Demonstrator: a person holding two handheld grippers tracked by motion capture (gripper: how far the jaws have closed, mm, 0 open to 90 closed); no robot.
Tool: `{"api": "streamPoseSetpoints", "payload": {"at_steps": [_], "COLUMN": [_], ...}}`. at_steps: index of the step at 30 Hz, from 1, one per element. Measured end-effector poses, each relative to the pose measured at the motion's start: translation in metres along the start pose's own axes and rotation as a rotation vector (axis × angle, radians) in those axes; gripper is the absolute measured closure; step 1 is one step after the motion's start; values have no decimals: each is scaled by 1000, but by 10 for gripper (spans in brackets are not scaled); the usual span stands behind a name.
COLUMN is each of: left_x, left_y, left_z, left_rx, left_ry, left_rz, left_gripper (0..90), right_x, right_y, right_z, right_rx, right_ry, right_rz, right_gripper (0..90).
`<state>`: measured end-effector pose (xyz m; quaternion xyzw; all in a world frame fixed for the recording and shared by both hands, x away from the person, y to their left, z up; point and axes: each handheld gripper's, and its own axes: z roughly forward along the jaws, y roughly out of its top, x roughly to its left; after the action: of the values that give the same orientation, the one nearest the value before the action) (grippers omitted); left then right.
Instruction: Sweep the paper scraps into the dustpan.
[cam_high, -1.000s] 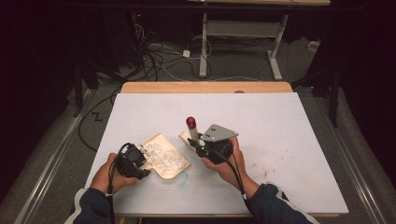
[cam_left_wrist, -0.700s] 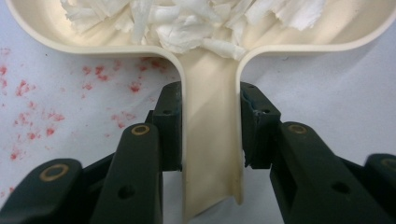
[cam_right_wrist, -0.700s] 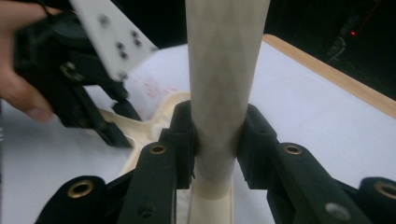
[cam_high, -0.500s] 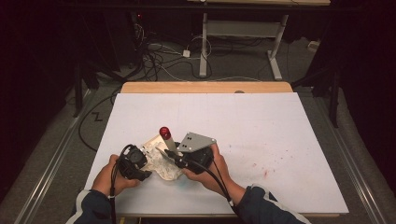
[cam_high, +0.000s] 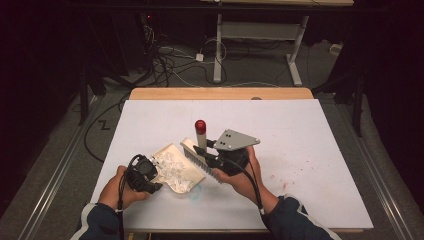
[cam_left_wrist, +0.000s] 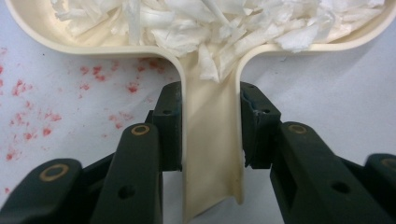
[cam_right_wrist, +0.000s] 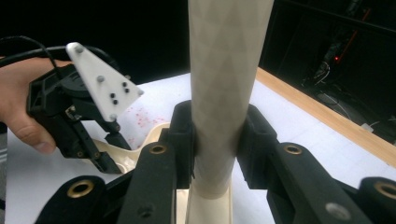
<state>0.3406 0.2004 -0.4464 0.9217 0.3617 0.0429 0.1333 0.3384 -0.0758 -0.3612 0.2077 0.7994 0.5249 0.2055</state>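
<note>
Near the front edge of the white table (cam_high: 320, 130), at about seven o'clock from its middle, lies a cream dustpan (cam_high: 176, 167) heaped with shredded white paper (cam_high: 170, 164). The left gripper (cam_high: 152, 181) has its jaws closed tight on the dustpan's narrow handle (cam_left_wrist: 210, 154), both pads pressing its raised side walls, as the left gripper view makes plain. At three o'clock from the pan, the right gripper (cam_high: 206, 156) is clamped on the pale shaft of a hand brush (cam_right_wrist: 224, 93), which stands tilted with its red cap (cam_high: 200, 126) pointing toward twelve o'clock and its bristle head (cam_high: 196, 156) just beside the pan's open lip. Faint red specks (cam_high: 280, 180) mark the tabletop at four o'clock. The pan looks like light, stiff plastic, probably a little slick, so the channel-shaped handle seems the best place to hold it, close to the bowl to stop it tipping. The paper is feather-light and loose; I judge that a jolt or tilt would spill it. The brush handle appears rigid and smooth, best held mid-shaft.
</note>
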Motion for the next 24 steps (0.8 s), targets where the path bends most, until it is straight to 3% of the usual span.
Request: {"api": "streamPoseSetpoints", "payload": {"at_steps": [9,14,17,24], "left_x": [6,7,4,-9], "left_y": [-12,-20,-21,-15], "left_z": [-15,-17,-17,-18], "left_rx": [2,28,50,87], "left_ry": [-17,-43,-44,-31], "left_rz": [2,31,59,120], "left_gripper": [625,625,626,626], "right_x": [-20,-25,-22,0], "right_y": [-28,-43,-47,-39], "right_z": [-23,-36,-41,-40], "right_rx": [71,110,127,181], "right_ry": [-26,-19,0,76], "right_rz": [31,57,67,21], "right_gripper": [711,711,711,711]}}
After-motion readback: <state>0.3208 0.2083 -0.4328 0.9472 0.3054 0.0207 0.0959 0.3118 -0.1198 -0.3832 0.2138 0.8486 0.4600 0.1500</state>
